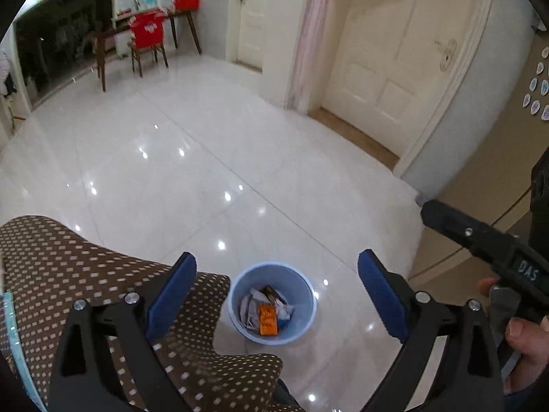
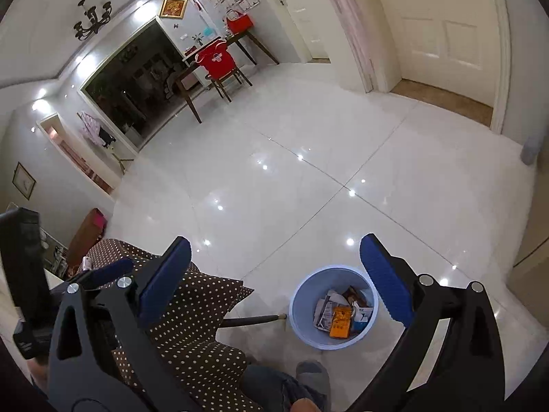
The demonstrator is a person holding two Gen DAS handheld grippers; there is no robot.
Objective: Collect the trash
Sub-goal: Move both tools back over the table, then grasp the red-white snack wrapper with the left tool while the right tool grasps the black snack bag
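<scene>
Blue bin [image 1: 271, 304] on tiled floor [image 1: 212, 158]

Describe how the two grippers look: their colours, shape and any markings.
Both are alike. The left gripper and the right gripper each have black plastic arms with silver screws and two flat fingers faced with blue pads. The right gripper's black body bears white letters, "DAS". No cables show.

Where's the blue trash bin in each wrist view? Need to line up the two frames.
Left wrist: blue trash bin sits bottom centre, between the open tongs, right of the polka-dot cloth.
Right wrist: bin sits lower right of centre, beside the right tong pad.
Shared landmark: the orange packet inside the bin; also the red-covered chair far back.
</scene>
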